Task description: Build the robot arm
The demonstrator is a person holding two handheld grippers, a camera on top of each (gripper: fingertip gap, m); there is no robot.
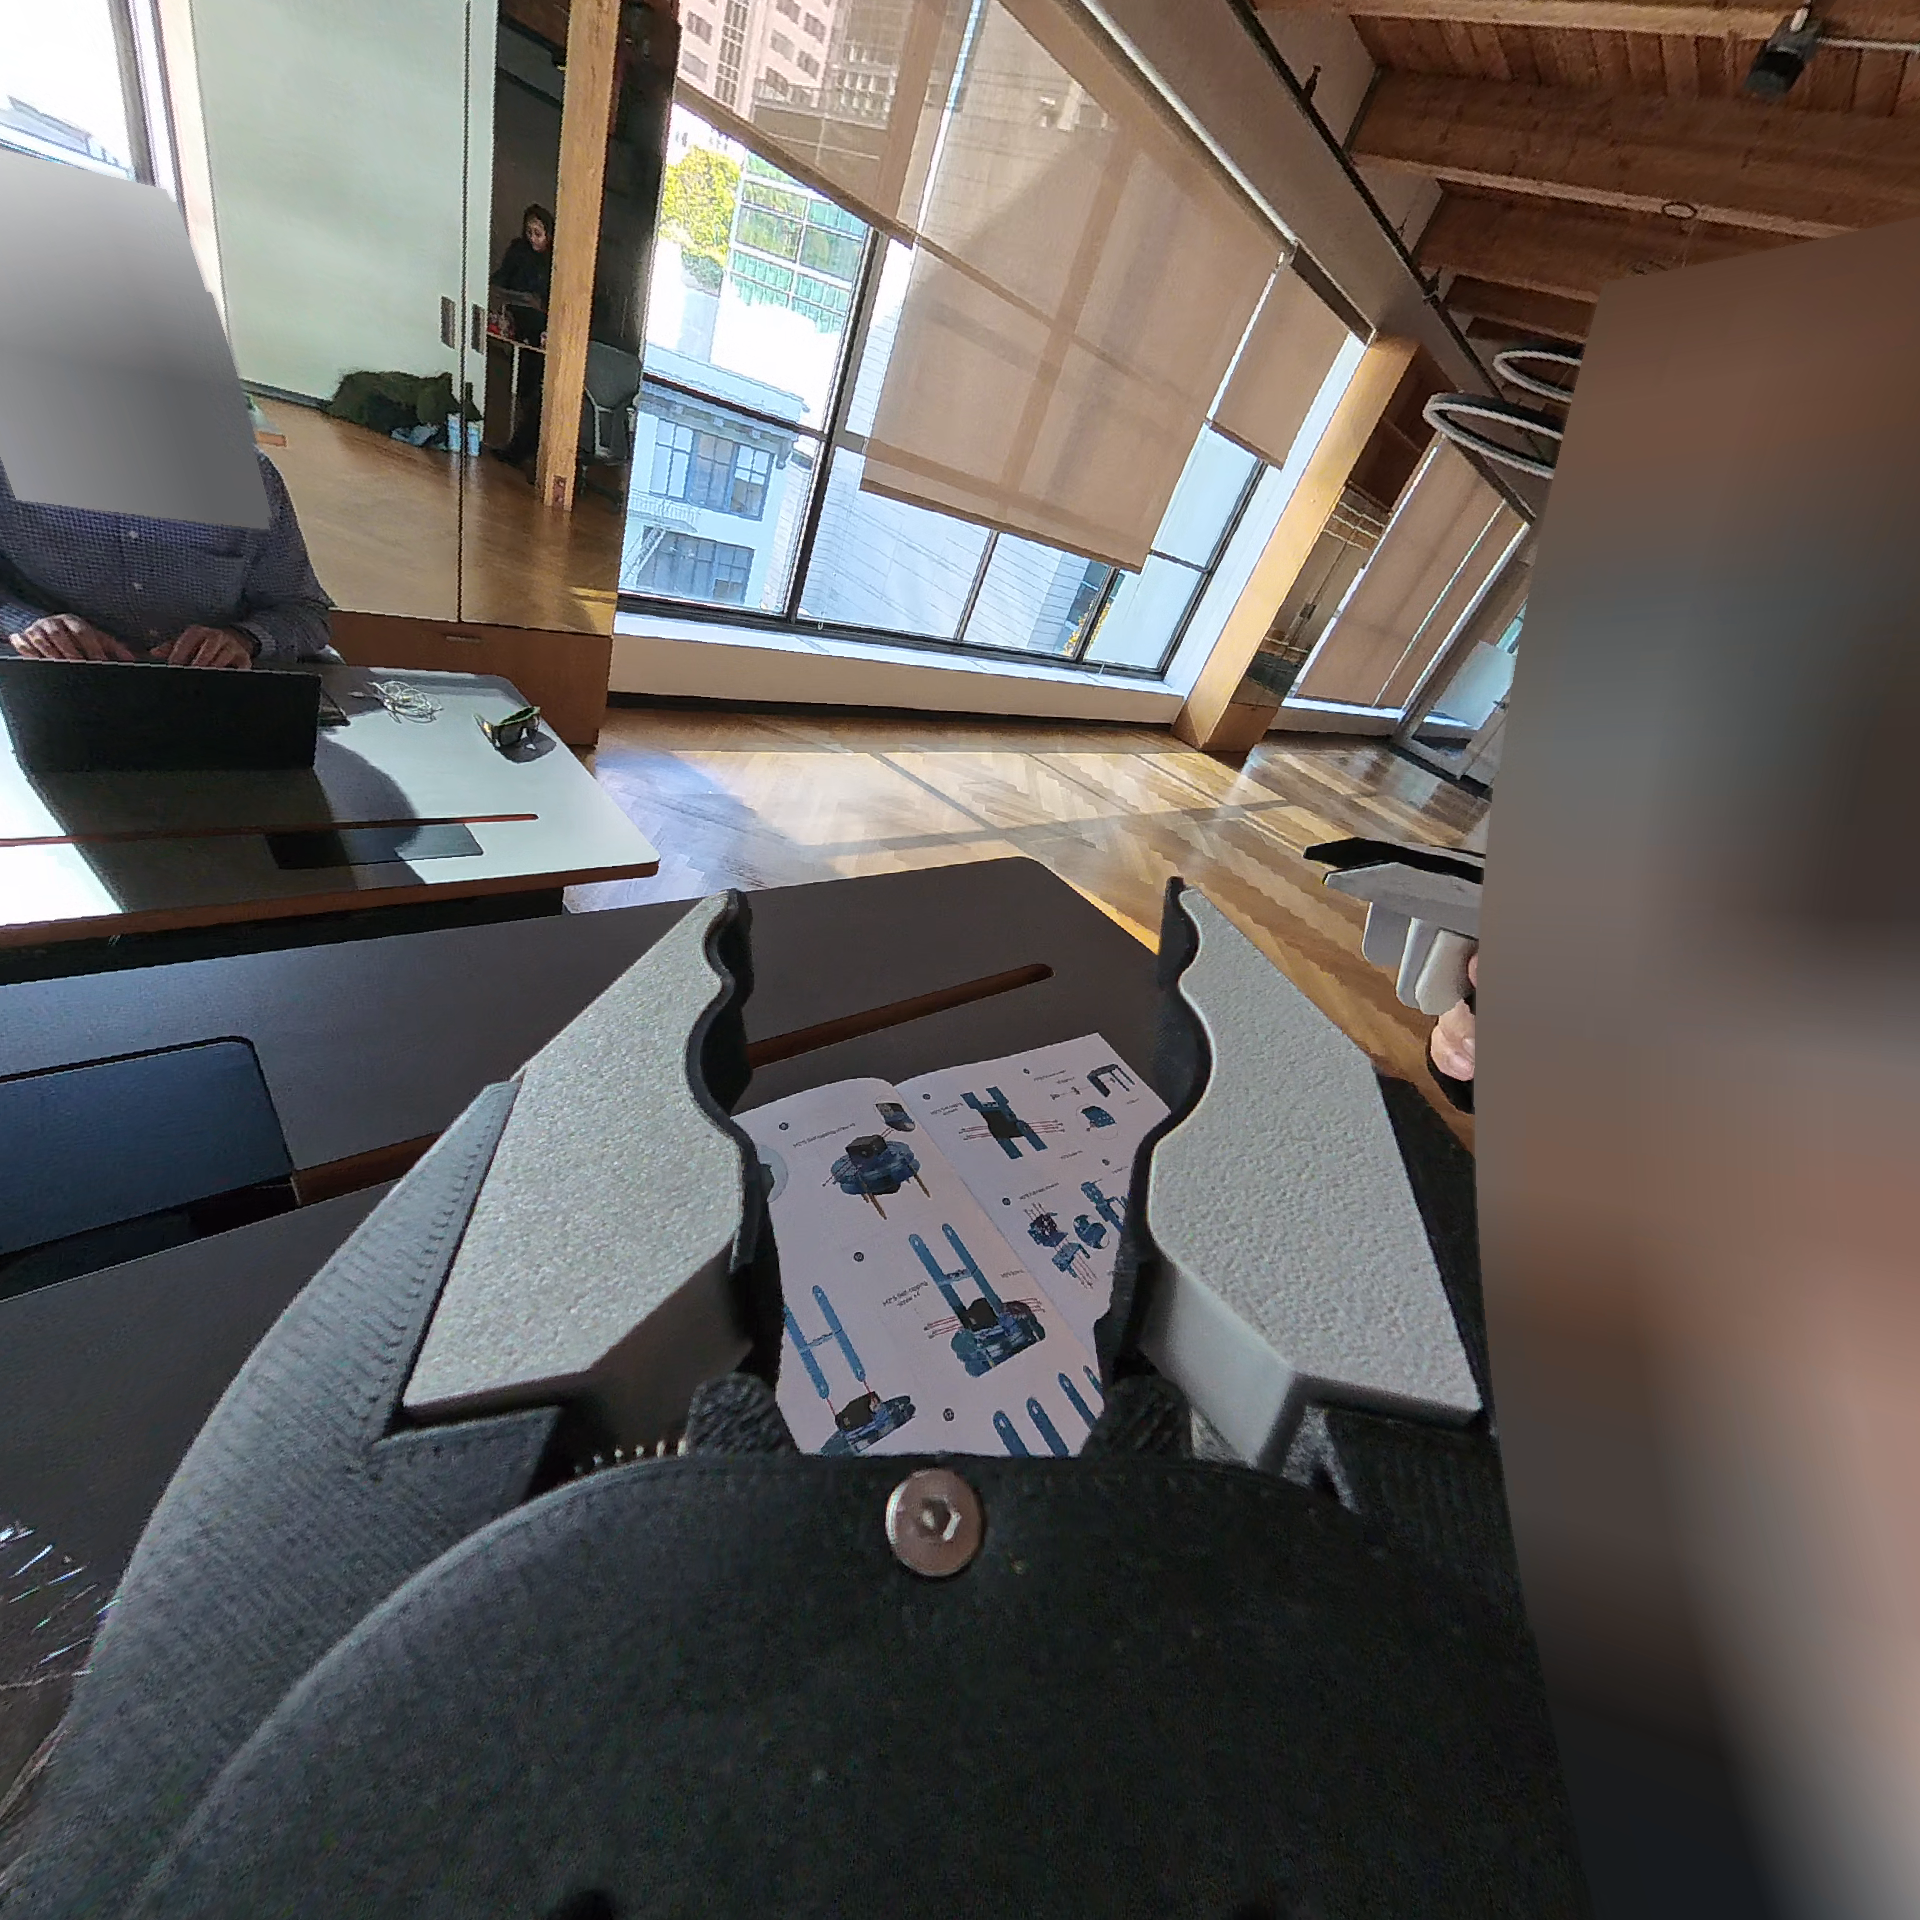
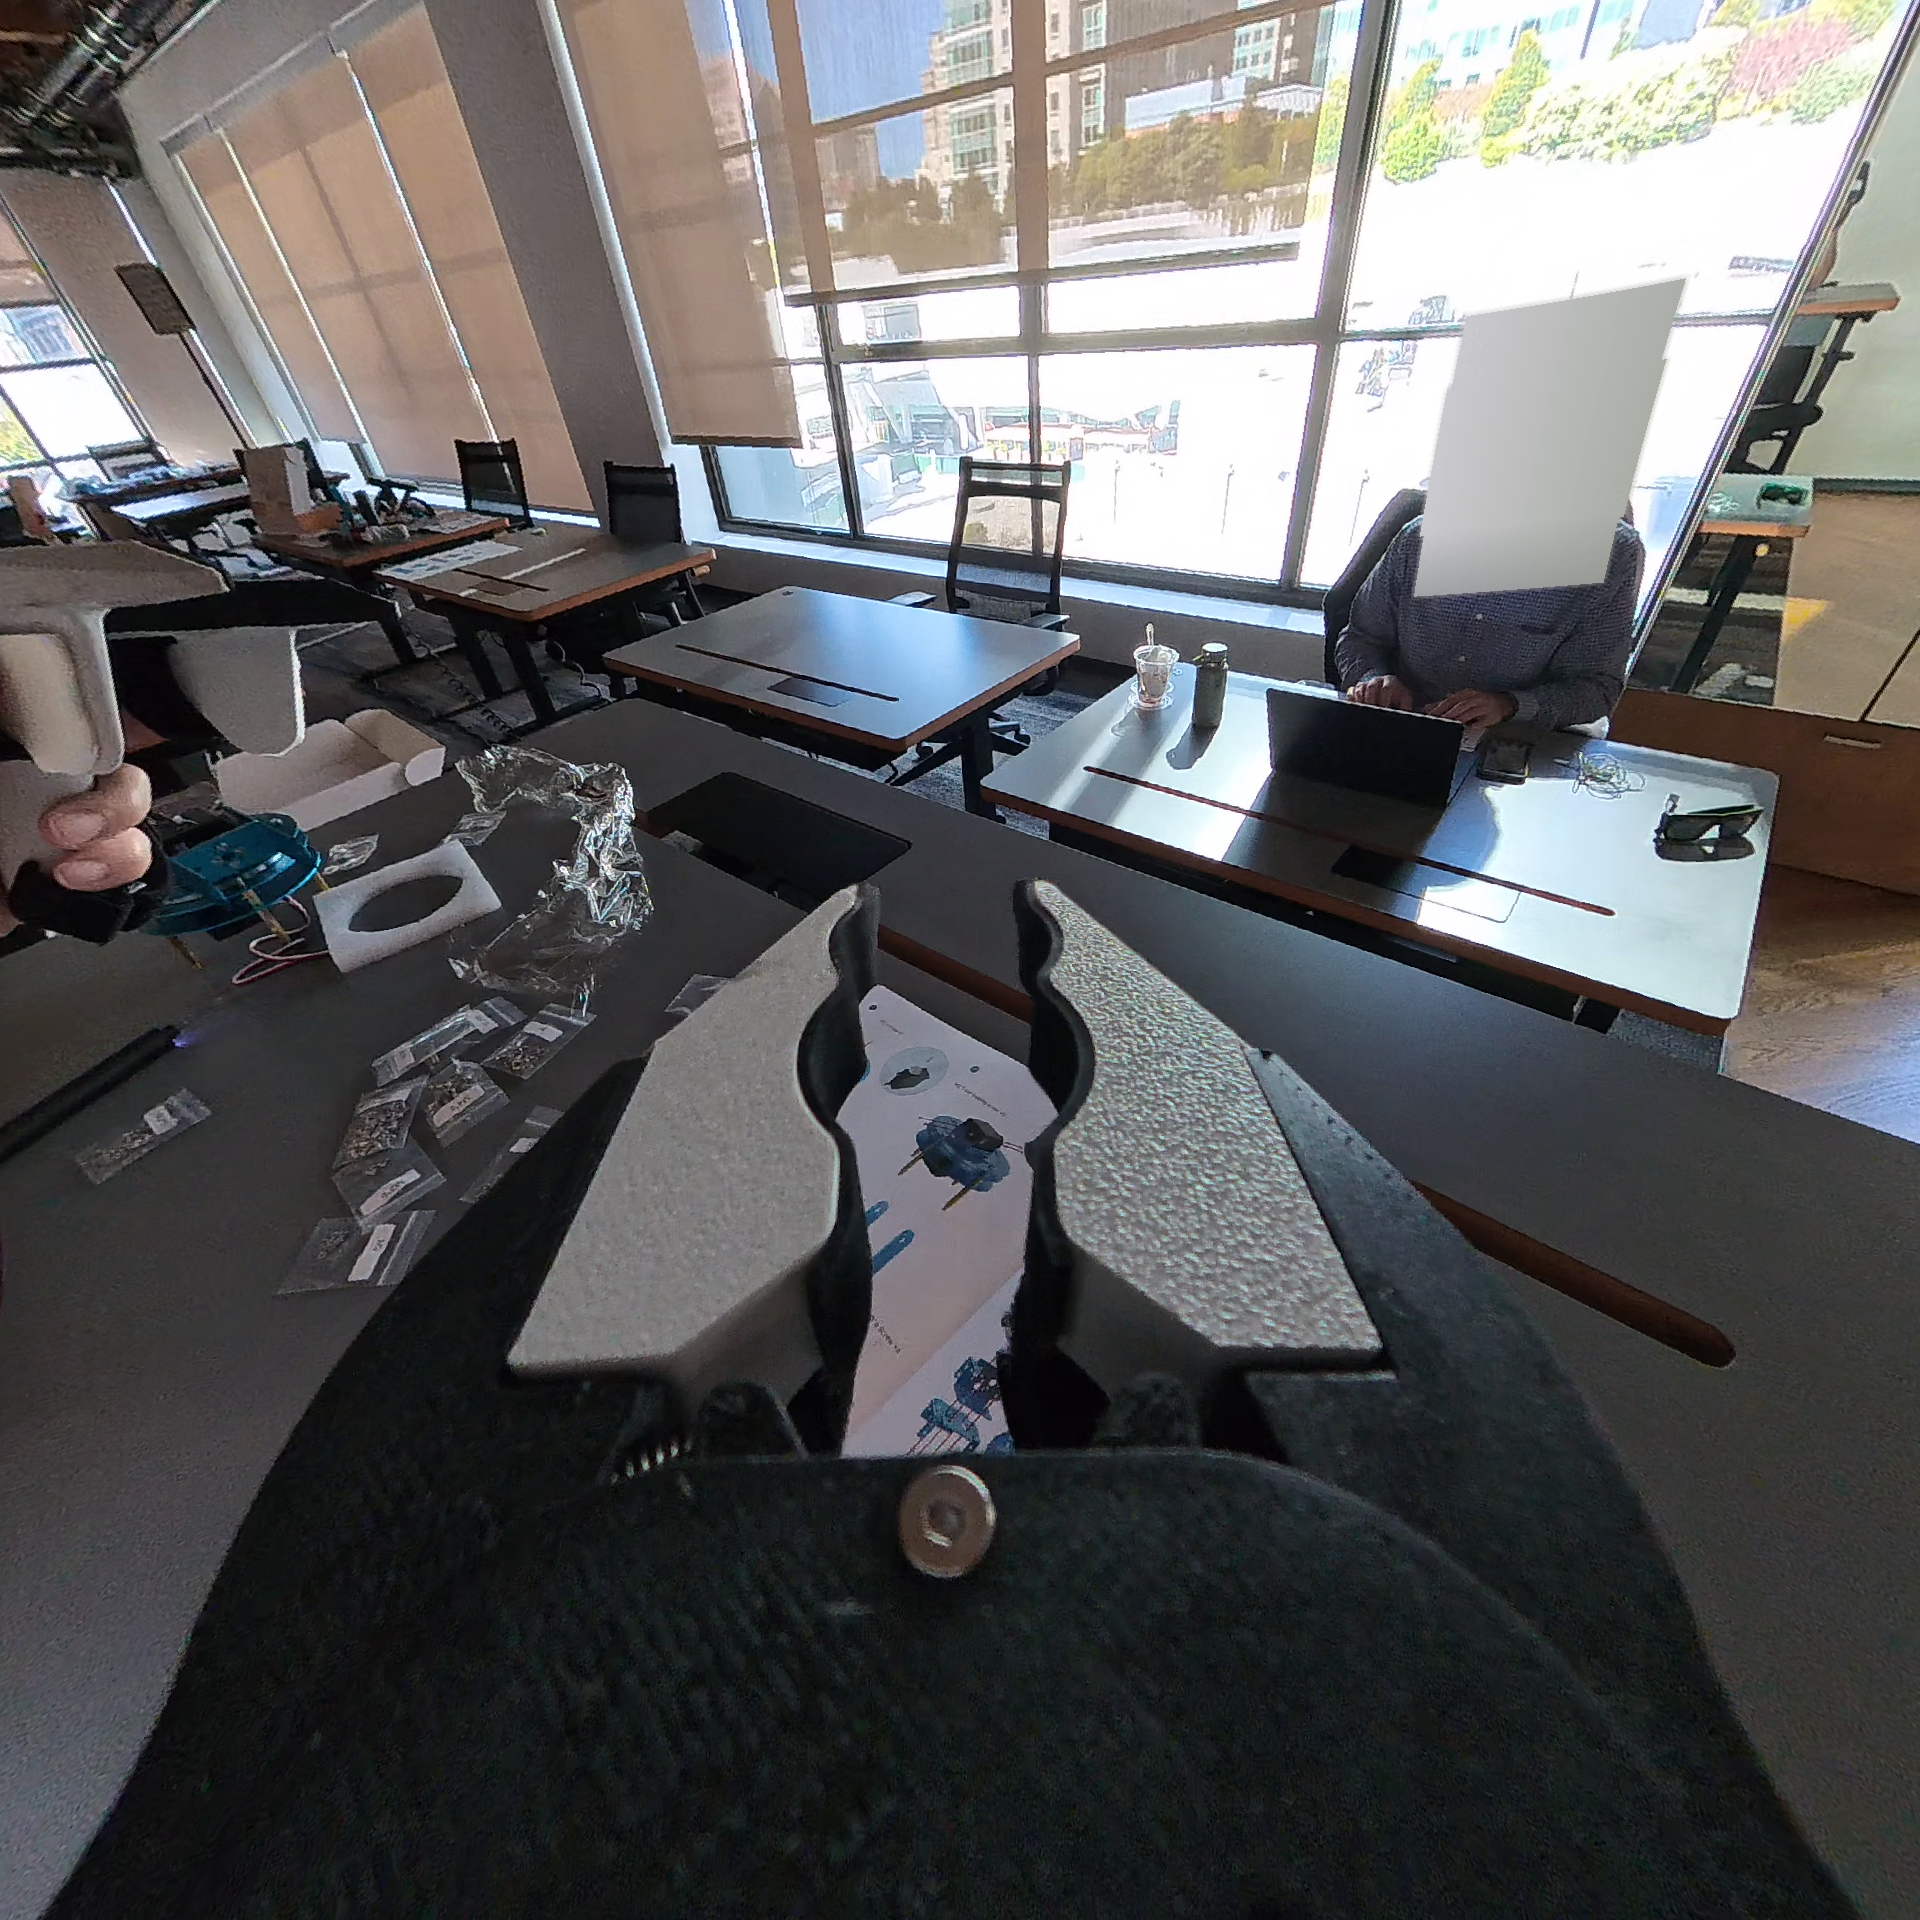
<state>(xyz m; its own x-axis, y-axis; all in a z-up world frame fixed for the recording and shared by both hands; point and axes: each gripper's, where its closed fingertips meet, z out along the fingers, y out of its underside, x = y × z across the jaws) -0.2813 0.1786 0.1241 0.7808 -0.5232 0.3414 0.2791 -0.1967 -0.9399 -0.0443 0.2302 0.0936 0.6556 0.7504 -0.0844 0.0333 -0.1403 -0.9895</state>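
Note:
An open instruction booklet [image 1: 956, 1226] with blue drawings lies on the dark table [image 1: 312, 1018]. My left gripper [image 1: 951, 914] is wide open and empty, hovering above the booklet. My right gripper [image 2: 943, 904] is open with a narrower gap and empty, also above the booklet [image 2: 935, 1195]. The right gripper also shows at the right edge of the left wrist view [image 1: 1392, 914]. The left gripper shows at the far left of the right wrist view [image 2: 62, 644], held by a hand just above a blue robot chassis [image 2: 239, 862].
On the table left of the booklet lie several small bags of screws [image 2: 416, 1122], crumpled clear wrap [image 2: 561, 883], a white foam piece [image 2: 400, 904], a white box [image 2: 322, 758] and a black rod [image 2: 83, 1081]. A person types on a laptop [image 2: 1361, 743] at the desk behind. The tips of one gripper are about 25 cm away from the tips of the other.

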